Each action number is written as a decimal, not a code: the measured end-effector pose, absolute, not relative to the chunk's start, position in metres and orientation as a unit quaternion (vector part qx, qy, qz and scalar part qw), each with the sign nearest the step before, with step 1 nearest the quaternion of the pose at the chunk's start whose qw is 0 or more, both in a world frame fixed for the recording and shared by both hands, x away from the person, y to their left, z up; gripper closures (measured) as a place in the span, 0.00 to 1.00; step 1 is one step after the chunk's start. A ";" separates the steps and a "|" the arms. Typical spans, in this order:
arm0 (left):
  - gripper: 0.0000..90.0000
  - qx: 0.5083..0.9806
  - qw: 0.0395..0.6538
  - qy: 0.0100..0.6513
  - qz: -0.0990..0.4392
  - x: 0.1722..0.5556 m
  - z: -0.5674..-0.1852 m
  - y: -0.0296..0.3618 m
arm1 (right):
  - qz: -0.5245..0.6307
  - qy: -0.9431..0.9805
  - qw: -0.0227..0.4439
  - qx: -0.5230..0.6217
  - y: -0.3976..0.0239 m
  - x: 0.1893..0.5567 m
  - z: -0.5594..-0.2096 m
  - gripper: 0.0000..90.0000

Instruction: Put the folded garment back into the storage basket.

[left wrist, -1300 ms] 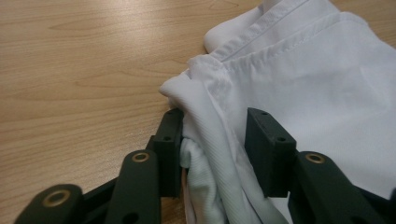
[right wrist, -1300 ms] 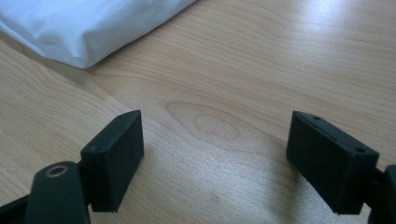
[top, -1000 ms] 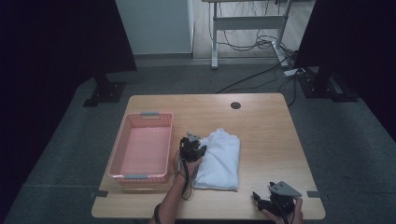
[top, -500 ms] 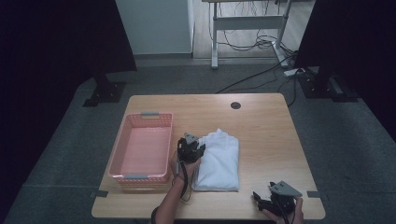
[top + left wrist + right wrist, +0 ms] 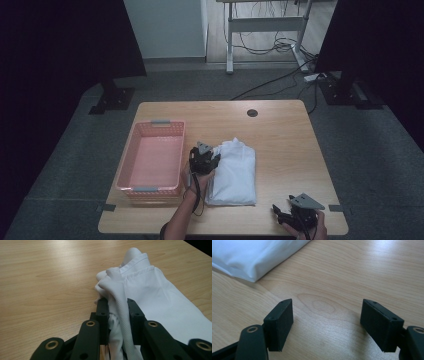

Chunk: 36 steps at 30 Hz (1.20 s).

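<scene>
Pinching one white shirt (image 5: 140, 287) — left claw (image 5: 117, 312) | right claw (image 5: 334, 322) spread | one pink basket (image 5: 150, 162)

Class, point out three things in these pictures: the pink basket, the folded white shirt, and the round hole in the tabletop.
pink basket (image 5: 129, 170): high view, on its left wall.
folded white shirt (image 5: 235, 172): high view, middle of the cloth.
round hole (image 5: 252, 113): high view, its centre, far side of the table.

A folded white shirt (image 5: 232, 171) lies flat near the middle of the wooden table (image 5: 280, 145), just to the right of a pink basket (image 5: 152, 162), collar end pointing away from the person. A bunched fold of its fabric at the left far corner is pinched up between the left gripper (image 5: 117, 312) jaws.
</scene>
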<state>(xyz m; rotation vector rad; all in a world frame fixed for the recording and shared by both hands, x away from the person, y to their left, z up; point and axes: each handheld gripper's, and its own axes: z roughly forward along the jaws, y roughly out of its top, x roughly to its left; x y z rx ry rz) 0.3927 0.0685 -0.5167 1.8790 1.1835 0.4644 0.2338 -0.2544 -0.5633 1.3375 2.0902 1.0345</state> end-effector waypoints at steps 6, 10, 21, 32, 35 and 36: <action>0.83 0.752 0.424 0.469 0.184 0.391 -0.514 0.068 | 0.388 0.755 0.225 0.478 -0.251 0.232 -0.557 0.29; 0.83 0.752 0.426 0.469 0.182 0.390 -0.514 0.068 | 0.393 0.758 0.219 0.472 -0.249 0.231 -0.556 0.29; 0.83 0.752 0.427 0.467 0.182 0.388 -0.513 0.068 | 0.409 0.769 0.203 0.447 -0.236 0.233 -0.550 0.31; 0.83 0.752 0.427 0.468 0.181 0.387 -0.512 0.068 | 0.422 0.774 0.181 0.436 -0.220 0.237 -0.547 0.30; 0.83 0.752 0.427 0.469 0.181 0.387 -0.513 0.068 | 0.418 0.781 0.182 0.427 -0.215 0.241 -0.547 0.30; 0.83 0.751 0.427 0.470 0.180 0.387 -0.513 0.068 | 0.416 0.783 0.182 0.425 -0.214 0.242 -0.547 0.30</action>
